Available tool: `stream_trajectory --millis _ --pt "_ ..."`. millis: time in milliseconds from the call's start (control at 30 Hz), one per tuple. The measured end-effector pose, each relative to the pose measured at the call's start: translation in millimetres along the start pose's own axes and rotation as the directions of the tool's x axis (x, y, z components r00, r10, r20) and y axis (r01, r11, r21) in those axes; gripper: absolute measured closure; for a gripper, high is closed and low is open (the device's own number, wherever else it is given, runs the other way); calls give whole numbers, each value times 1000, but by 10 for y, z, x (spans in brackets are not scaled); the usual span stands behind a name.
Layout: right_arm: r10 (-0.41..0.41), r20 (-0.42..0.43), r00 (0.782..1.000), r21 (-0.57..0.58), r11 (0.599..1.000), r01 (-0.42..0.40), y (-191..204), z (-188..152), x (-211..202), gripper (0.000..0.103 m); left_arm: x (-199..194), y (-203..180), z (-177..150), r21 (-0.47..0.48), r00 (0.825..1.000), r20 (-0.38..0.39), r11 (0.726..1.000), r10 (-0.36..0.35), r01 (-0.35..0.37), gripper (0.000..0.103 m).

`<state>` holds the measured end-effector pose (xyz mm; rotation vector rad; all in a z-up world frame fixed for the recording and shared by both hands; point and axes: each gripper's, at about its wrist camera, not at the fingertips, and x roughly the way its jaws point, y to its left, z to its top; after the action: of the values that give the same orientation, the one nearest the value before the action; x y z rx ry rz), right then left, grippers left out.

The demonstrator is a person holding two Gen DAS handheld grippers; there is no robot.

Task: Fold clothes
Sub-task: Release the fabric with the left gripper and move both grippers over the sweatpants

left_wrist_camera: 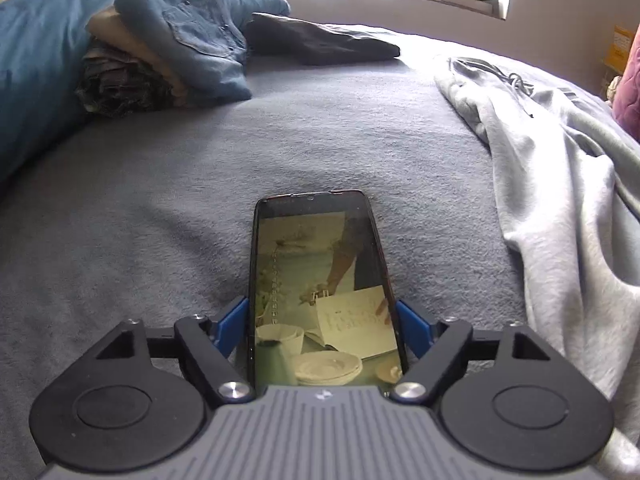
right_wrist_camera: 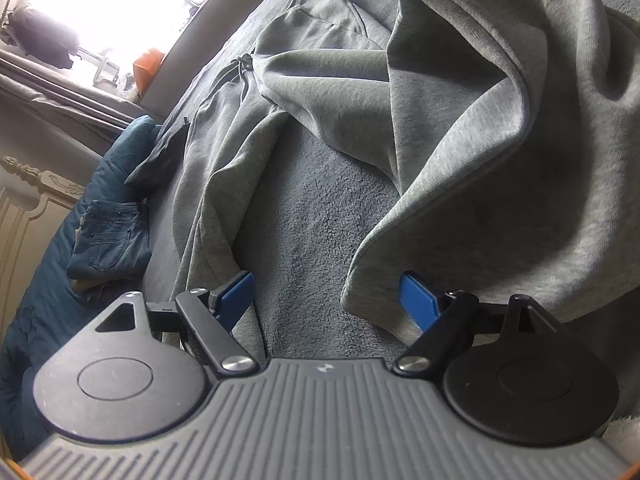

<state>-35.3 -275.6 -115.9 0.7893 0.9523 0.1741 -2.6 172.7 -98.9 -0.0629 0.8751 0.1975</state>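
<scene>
Apparently pre-fold: left gripper (left_wrist_camera: 322,316) clamped a phone (left_wrist_camera: 320,280), pads against both its edges. Right gripper (right_wrist_camera: 326,292) stood wide and empty over the blanket (right_wrist_camera: 312,220). Grey garment (right_wrist_camera: 460,140) lay crumpled just beyond. Next, probably: park the phone, then spread the garment flat.

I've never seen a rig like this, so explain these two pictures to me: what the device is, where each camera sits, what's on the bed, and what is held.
A person holds a two-finger claw in each hand. A wide-angle camera on each looks forward along its fingers, so one picture comes from the left claw and the other from the right claw. Below is a bed with a grey blanket. On it lie a rumpled light grey garment, folded jeans on a small pile, and a dark garment. The left claw's blue fingers appear to clamp a phone by its sides. The right claw is open and empty.
</scene>
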Motion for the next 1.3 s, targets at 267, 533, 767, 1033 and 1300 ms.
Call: stream_trajectory --millis 267,533,767,1033,1300 --pt "18 6 1000 25 1000 -18 -57 48 -40 23 -262 858 -304 -109 986 -67 981 151 -157 23" --pt "71 0 997 69 995 -71 -118 94 -65 23 -646 1950 -678 -223 926 -187 904 328 -365 22" --pt "105 -4 994 65 992 -104 -68 98 -100 23 -1400 1930 -831 -215 944 -151 923 293 -320 15" --pt "115 9 993 18 993 -115 57 121 -156 23 -1625 1266 -498 -149 992 67 985 102 -91 12" --pt "92 99 991 -211 975 -70 522 684 -295 23 -558 47 689 -141 907 192 904 -375 403 12"
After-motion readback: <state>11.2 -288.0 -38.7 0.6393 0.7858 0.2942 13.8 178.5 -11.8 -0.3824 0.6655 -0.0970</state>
